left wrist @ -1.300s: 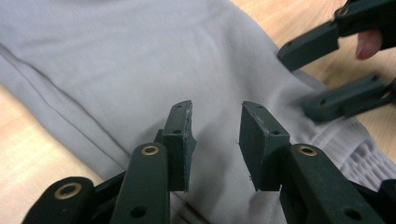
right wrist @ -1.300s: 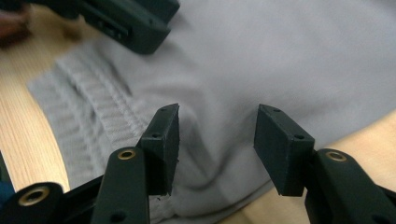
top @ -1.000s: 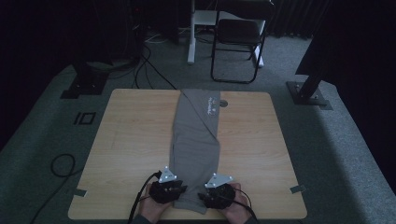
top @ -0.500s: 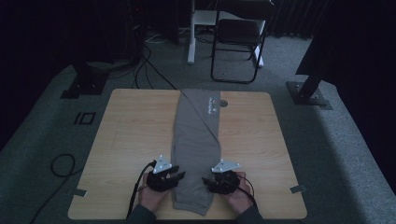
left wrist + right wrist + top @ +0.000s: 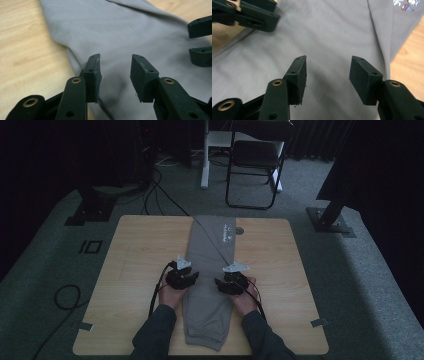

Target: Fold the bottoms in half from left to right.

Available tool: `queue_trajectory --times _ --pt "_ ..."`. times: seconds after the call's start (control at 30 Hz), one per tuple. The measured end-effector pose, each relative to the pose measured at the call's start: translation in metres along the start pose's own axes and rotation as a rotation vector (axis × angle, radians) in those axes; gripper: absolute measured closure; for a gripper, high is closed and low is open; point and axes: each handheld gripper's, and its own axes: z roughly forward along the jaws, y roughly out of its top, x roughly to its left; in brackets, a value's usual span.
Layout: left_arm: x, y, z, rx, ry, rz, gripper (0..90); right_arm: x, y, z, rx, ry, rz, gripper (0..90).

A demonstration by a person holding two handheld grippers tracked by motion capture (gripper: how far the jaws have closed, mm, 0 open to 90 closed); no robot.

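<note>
Both grippers are over the middle of the grey trousers [image 5: 207, 285]. Left gripper [image 5: 115, 73] has just been opening, nothing between its jaws. Right gripper [image 5: 327, 78] is spread too, empty, facing it across the cloth. Table [image 5: 135, 260] underneath.

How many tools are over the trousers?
2: the left tool at the trousers' left edge, the right tool at their right edge, both mid-length, jaws open and empty.
</note>
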Motion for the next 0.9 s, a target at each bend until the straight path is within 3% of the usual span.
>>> queue_trajectory --times 0.13,0.23,0.37,0.47,0.57,0.73,0.83,0.9 --pt "0.005 0.000 0.012 0.052 0.036 -0.008 64.6 -0.002 0.004 0.017 0.032 -0.016 0.012 47.8" --pt "0.006 -0.005 0.009 0.035 0.024 -0.032 69.6 -0.002 0.001 0.022 0.038 -0.022 0.018 47.9" --pt "0.004 -0.010 0.003 0.038 0.034 -0.012 73.7 0.001 -0.003 0.020 0.024 -0.016 0.003 48.5" --pt "-0.003 -0.019 -0.007 0.037 0.035 -0.014 77.5 0.004 -0.007 0.016 0.022 -0.003 -0.009 49.1" --pt "-0.009 -0.028 -0.016 0.033 0.014 -0.046 78.3 0.007 -0.012 0.011 0.019 0.010 -0.019 49.0" --pt "-0.027 -0.043 -0.032 0.032 -0.012 -0.065 79.1 0.013 -0.022 0.000 0.020 0.030 -0.039 49.1" --pt "-0.033 -0.048 -0.037 0.032 -0.014 -0.061 80.1 0.013 -0.024 -0.003 0.022 0.036 -0.044 49.1" --pt "-0.050 -0.059 -0.049 0.035 -0.018 -0.033 80.1 0.018 -0.035 -0.017 0.025 0.055 -0.061 49.0"
